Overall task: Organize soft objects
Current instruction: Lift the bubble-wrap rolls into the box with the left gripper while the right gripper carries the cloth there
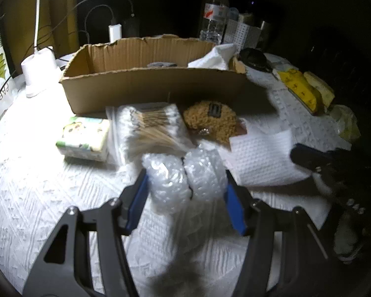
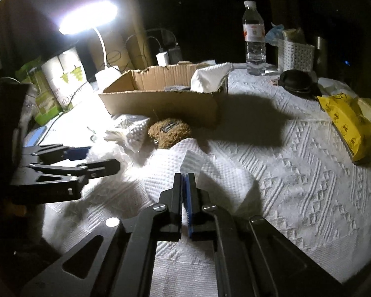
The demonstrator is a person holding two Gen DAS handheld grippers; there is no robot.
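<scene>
- White embossed tablecloth point(image 2: 296, 173); cardboard box point(image 1: 141, 84) far side, holding one tissue point(image 1: 215, 57).
- Left gripper point(image 1: 185, 183) half-open, pads against bubble wrap point(image 1: 183, 178).
- Right gripper point(image 2: 185, 180) pinched shut on paper towel point(image 2: 193, 163).
- Cotton swabs point(image 1: 148, 123), plush point(image 1: 210, 121) still outside.

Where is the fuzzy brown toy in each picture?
Left wrist view: the fuzzy brown toy lies at the middle, just in front of the cardboard box, right of the bag of cotton swabs.
Right wrist view: the toy lies left of the middle, again in front of the box.
Shared landmark: the water bottle behind the box.
</scene>
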